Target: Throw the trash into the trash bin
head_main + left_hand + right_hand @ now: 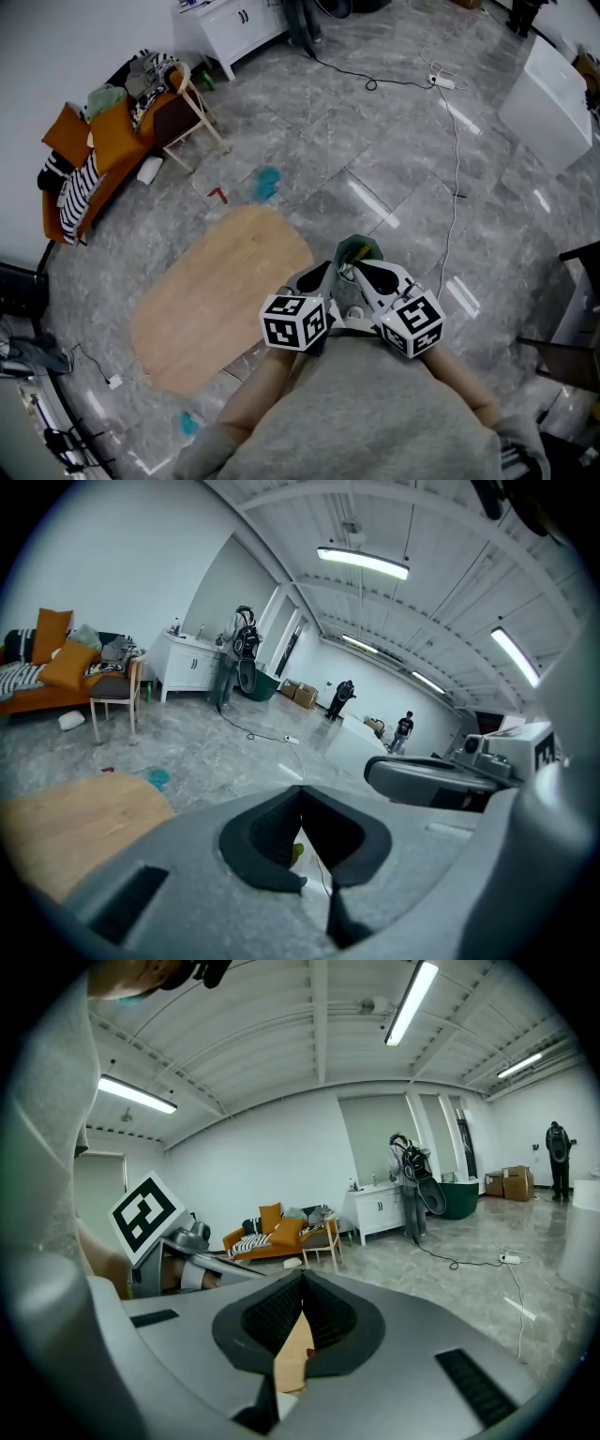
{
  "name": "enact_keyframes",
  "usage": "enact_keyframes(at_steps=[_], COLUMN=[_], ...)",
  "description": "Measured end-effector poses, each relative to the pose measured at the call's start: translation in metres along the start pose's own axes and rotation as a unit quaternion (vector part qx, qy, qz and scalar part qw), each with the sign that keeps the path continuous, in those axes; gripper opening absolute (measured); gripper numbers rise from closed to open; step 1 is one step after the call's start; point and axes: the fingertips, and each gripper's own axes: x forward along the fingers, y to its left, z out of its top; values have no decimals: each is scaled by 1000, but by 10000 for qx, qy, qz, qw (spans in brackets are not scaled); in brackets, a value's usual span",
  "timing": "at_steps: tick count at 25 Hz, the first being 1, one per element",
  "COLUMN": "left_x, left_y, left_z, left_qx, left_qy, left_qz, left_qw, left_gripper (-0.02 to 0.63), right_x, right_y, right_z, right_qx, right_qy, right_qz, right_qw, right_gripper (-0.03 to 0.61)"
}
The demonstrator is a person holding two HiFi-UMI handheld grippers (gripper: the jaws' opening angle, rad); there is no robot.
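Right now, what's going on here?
A person holds a gripper in each hand, close in front of the body. The left gripper and right gripper meet on one green and white piece of trash. The right jaws are clamped on a tan part of it, and the left jaws are closed with a green bit between them. A wooden table stands to the left, and a teal scrap lies on the floor beyond it. I can't pick out a bin.

Left forearm (251, 398) and right forearm (464, 386) are both pulled in low in front of the body. That puts the left gripper (317, 275) and right gripper (359, 272) close side by side, pointing forward and a bit down. The jaws on both are closed up, tips meeting.
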Motion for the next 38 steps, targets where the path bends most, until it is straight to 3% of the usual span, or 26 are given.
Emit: enact_keyframes(at_steps=[17, 38], left_x=[-72, -194], left_y=[54, 113], left_z=[-21, -53], left_qx=[-570, -773], left_qy=[-557, -800], left_qz=[883, 1361], left_qw=[9929, 9844], left_gripper=[11, 11], right_x=[32, 56], right_y=[72, 192], right_z=[-19, -21], right_qx=[-203, -411], right_qy=[373, 249], right_qz=[877, 1051], right_qw=[9952, 9933], right_gripper=[8, 8])
